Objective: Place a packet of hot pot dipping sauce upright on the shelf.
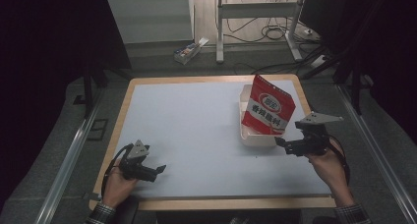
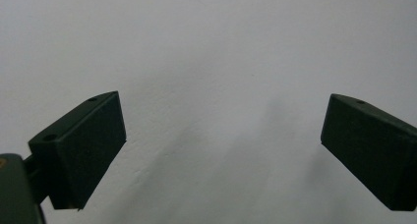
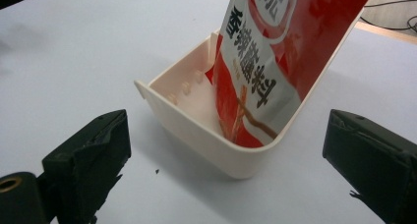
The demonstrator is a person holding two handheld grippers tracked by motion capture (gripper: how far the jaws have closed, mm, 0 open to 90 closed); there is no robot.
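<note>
Mat (image 1: 196, 130) open left, centre; tray (image 1: 253, 135) with pouch (image 1: 268, 106) blocks right.

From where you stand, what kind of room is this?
Probably a lab or workshop set up for recording. A wood-edged table sits between metal rails, loose cables run across the floor behind, and a person holds the left claw and the right claw.

Looks like lab or test room, not home: wood-edged bench with pale grey top (image 1: 196, 130), aluminium rails on grey floor (image 1: 69, 160), loose black cables (image 1: 275, 32) under white metal desk frame (image 1: 255, 10), dark curtains around.
</note>
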